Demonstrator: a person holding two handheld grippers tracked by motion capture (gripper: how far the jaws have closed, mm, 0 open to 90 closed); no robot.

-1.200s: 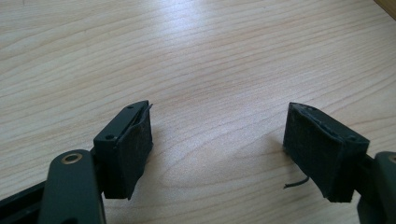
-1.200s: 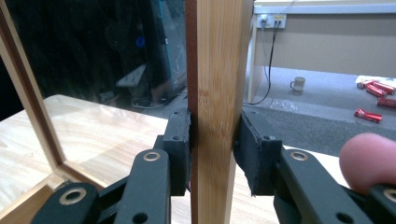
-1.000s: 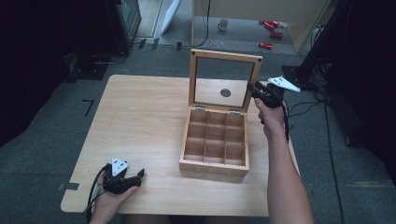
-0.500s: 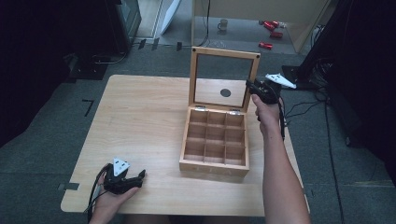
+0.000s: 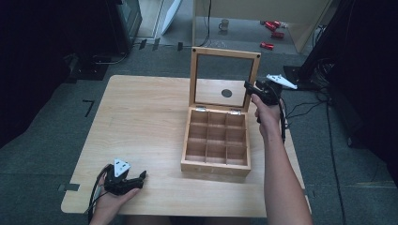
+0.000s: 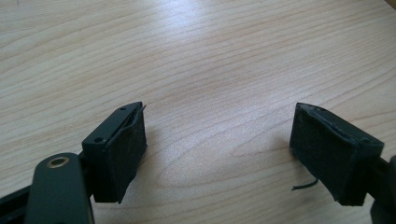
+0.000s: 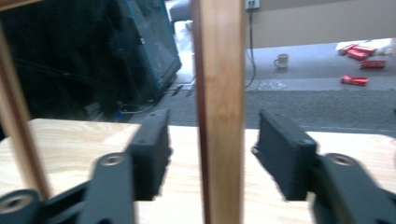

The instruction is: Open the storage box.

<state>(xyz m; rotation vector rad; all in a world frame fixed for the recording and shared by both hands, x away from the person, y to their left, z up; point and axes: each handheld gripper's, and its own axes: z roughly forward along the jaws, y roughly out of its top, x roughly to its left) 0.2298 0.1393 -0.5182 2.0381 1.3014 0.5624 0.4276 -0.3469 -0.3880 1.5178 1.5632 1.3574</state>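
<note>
Pale wood grain of the table (image 5: 150, 117) spread under the left gripper (image 5: 126, 182), which lay at the lower left of the high view with its jaws wide apart and empty. The wooden compartment box (image 5: 216, 143) sat right of centre, lid (image 5: 224, 77) upright. At its right edge, the right gripper (image 7: 212, 154) straddled the lid's frame, jaws apart, not touching it.

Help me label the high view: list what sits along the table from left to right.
left gripper → box → right gripper
</note>
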